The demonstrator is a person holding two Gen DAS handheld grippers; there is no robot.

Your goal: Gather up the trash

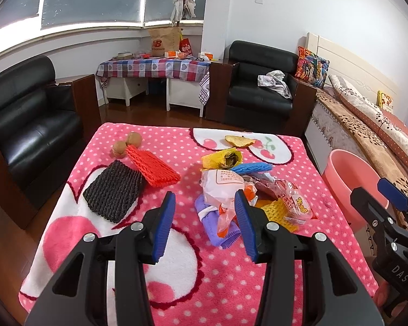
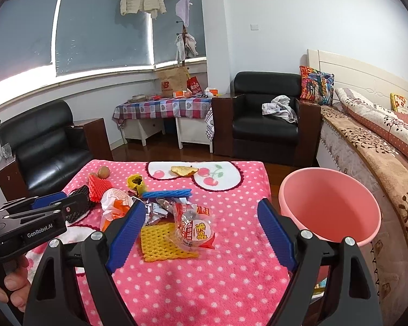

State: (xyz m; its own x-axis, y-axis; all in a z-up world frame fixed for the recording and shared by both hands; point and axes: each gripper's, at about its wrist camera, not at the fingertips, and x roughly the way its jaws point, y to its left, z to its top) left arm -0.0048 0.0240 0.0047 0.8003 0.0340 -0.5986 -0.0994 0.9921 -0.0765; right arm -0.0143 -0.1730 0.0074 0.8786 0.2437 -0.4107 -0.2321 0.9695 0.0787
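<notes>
Both tongs, left and right, gape released above two walnuts and one pink bucket.

Fluffy fleece blanket, smooth plastic basin, glossy leather armchair.

The purple cloth is partly hidden under the white bag. The yellow net lies half under the snack wrapper. The pink bucket is partly hidden behind the right gripper. The words on the wrappers are too small to read.
</notes>
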